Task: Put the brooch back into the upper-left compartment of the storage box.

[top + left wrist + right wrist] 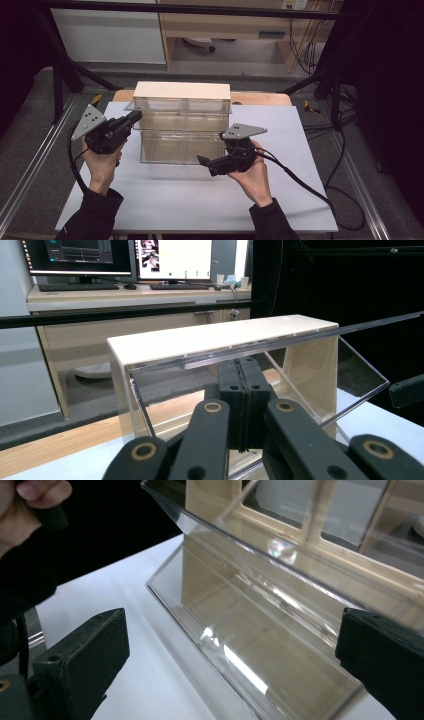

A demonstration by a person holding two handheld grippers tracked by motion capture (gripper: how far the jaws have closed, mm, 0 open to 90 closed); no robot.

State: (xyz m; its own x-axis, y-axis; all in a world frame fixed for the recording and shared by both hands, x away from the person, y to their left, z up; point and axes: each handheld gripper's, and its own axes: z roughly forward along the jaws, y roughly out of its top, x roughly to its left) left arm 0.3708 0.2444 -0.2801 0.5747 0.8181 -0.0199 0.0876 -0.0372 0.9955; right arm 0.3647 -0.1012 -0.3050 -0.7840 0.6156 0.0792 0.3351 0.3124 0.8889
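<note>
Organizer point(182, 131): clear, glossy plastic bins with smooth walls that catch bright glare; frame and top panel point(182, 90) of pale, matt, wood-like board, smooth-faced.
Table point(165, 200): white, matt, smooth sheet, paper-like; wood edge at the far side.
Left gripper point(240, 377): black matt plastic jaws and links, brass-coloured pins; grey, matt plate with screw holes.
Right gripper point(230, 645): black pads, matt, slightly grainy.
Cable point(300, 182): black, smooth, rubbery.
Sleeves point(92, 215): dark cloth.
Rails point(30, 165): brushed metal.
</note>
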